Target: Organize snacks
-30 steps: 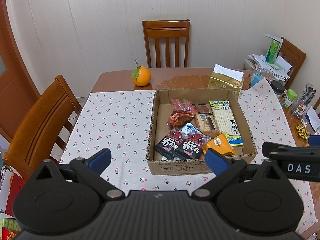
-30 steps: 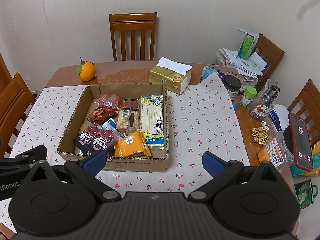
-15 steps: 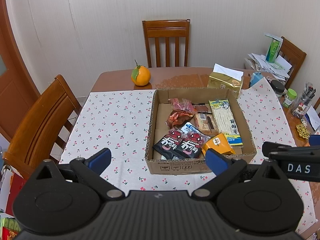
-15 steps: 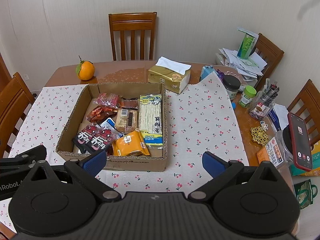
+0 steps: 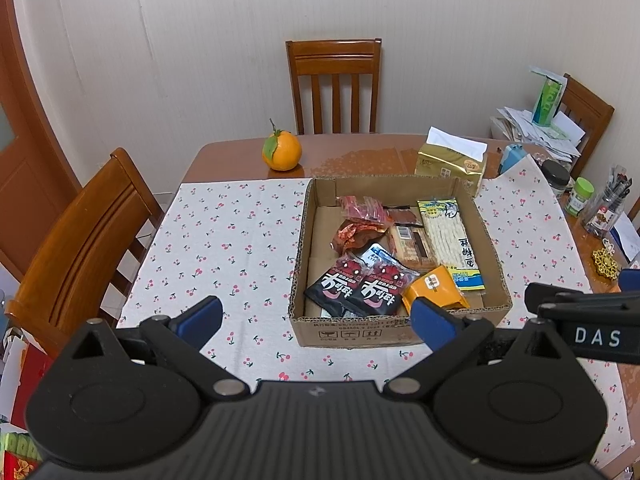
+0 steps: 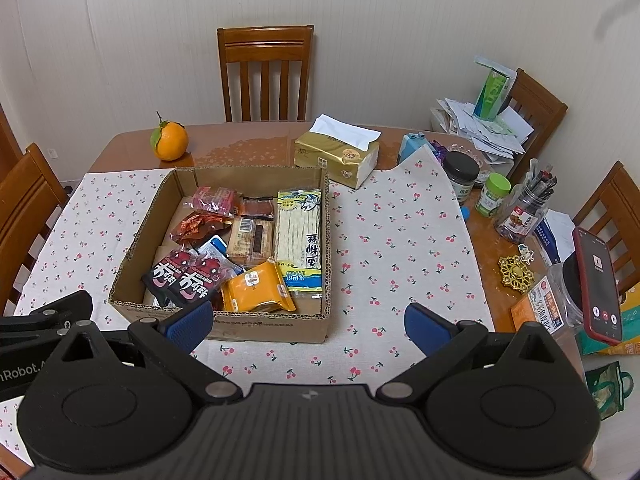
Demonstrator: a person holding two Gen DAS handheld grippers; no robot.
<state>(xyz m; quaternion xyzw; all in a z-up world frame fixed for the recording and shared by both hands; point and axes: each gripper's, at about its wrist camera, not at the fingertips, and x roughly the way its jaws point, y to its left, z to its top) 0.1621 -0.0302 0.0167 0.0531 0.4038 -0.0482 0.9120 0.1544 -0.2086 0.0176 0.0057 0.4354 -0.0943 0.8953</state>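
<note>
A shallow cardboard box rests on the cherry-print tablecloth and holds several snack packs. Among them are two black-and-red packets, an orange packet, a long white-and-yellow pack, a biscuit pack and red wrappers. My left gripper hovers open before the box's near wall, empty. My right gripper hovers open over the cloth at the box's near right corner, also empty. Each gripper's body shows at the edge of the other's view.
An orange and a gold tissue box sit behind the box. Jars, a pen holder, papers and a red phone crowd the right side. Wooden chairs ring the table. Bare tablecloth lies left of the box.
Both grippers have drawn back slightly from the table, so the box sits a little farther off in both views. Both stay open and empty.
</note>
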